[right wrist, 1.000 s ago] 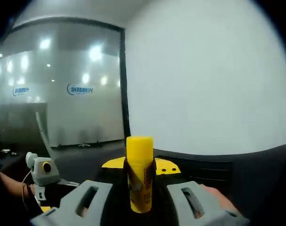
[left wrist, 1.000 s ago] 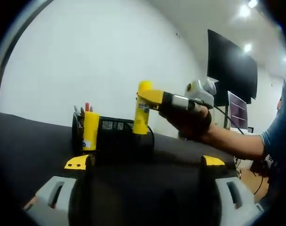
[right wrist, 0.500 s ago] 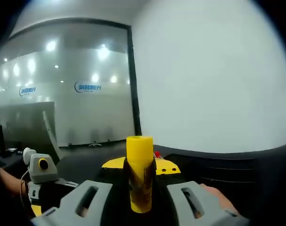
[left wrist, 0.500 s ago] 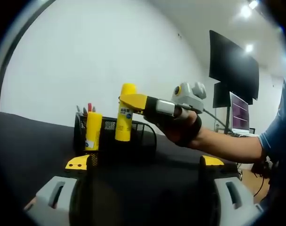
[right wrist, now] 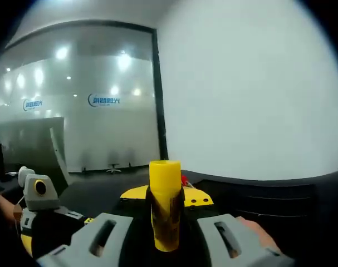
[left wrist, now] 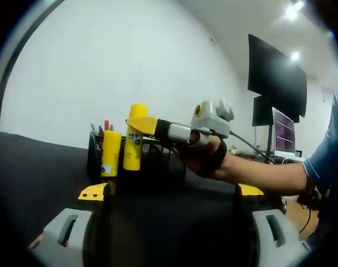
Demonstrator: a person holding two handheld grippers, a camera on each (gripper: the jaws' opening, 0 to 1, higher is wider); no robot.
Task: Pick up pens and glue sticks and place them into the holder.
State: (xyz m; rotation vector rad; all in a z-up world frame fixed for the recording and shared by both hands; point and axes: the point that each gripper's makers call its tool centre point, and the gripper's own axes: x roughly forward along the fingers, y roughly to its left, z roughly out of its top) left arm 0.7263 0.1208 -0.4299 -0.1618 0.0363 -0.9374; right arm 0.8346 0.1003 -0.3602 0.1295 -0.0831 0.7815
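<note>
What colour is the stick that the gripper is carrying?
Yellow: the glue stick, clearest in the right gripper view.

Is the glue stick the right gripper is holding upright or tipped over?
Upright: the glue stick stands vertical in the right gripper, above the holder.

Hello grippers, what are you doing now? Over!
Right gripper shut on glue stick, upright over holder. Left gripper open, empty. Another glue stick already inside.

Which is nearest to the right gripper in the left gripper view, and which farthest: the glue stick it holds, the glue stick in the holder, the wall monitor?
1. Held glue stick, between the right gripper's jaws.
2. Glue stick in the holder, just left of it.
3. Wall monitor, far right, in the background.
</note>
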